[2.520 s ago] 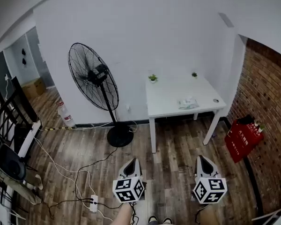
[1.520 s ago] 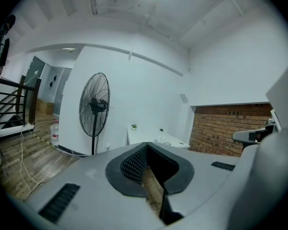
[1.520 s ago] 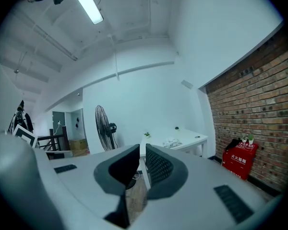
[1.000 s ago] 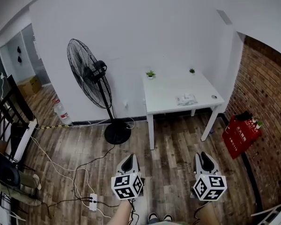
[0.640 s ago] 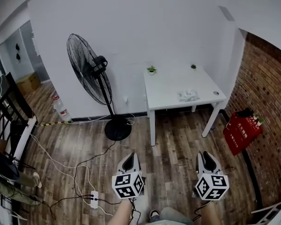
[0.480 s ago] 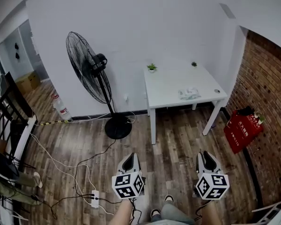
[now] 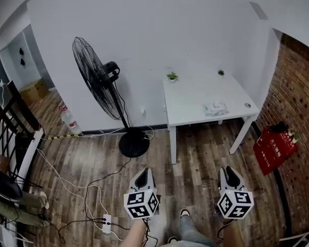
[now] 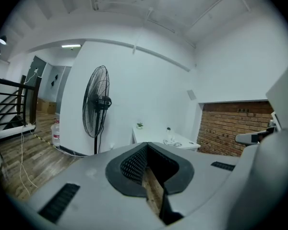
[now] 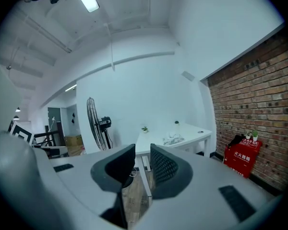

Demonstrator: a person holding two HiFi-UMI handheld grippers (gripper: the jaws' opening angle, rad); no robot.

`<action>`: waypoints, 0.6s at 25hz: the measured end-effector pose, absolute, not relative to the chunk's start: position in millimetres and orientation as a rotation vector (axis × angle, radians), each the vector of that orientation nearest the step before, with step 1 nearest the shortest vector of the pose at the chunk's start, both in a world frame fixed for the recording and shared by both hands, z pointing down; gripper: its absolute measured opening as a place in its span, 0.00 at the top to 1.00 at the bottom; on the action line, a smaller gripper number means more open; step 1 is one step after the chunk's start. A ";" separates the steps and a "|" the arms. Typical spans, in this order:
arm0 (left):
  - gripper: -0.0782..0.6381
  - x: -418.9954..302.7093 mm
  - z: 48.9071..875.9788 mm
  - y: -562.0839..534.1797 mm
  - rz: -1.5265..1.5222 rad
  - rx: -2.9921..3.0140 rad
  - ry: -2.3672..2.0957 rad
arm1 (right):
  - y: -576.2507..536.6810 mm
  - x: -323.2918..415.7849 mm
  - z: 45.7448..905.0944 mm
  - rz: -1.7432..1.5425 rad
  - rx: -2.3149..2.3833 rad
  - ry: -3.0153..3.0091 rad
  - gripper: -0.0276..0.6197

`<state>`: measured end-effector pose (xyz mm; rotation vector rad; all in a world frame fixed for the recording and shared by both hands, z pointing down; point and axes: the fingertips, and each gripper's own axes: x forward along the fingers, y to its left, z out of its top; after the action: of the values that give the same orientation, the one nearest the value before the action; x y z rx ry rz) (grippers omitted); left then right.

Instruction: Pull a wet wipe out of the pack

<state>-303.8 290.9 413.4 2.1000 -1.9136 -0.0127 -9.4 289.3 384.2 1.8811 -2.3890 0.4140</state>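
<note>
**Fingers (image 8: pixel 134 169) drawn close on both sides, nothing held, pack not yet reached**

From here the wipe pack (image 7: pixel 215 108) is a small pale bundle lying on the white table (image 7: pixel 190 99), toward its right end and near the front edge. It is too small for me to make out a flap or a loose wipe. Two tiny potted plants (image 7: pixel 172 76) stand along the table's far edge, well apart from the pack. A big standing fan (image 7: pixel 100 84) is off to the table's left, and a red box (image 7: pixel 274 147) leans by the brick wall to its right.

My left gripper (image 7: pixel 142 175) and right gripper (image 7: pixel 226 172) hang low over the wood floor (image 7: pixel 82 163), well short of the table. Each has its jaws nearly together, with only a thin slit of floor showing between them, and nothing is caught in either.

I judge this to be the approach, with no pulling begun. The next move calls for walking up to the table, lifting both grippers over its edge and spreading the jaws. One would then steady the pack while the other pinches the top wipe.
</note>
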 end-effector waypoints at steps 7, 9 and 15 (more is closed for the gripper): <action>0.89 -299.6 403.5 216.3 -0.029 2.082 -1.945 | 209.6 -3.4 376.8 0.409 1.846 -2.412 0.80; 0.89 -293.5 400.2 193.5 -0.028 2.088 -1.948 | 187.6 2.4 375.5 0.416 1.846 -2.412 0.80; 0.89 -278.4 390.7 131.6 -0.030 2.102 -1.954 | 126.9 18.9 374.1 0.427 1.838 -2.408 0.80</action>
<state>-278.4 131.6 390.7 2.1018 -1.9537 -0.0297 18.9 126.9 374.1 1.8381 -2.4078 0.4271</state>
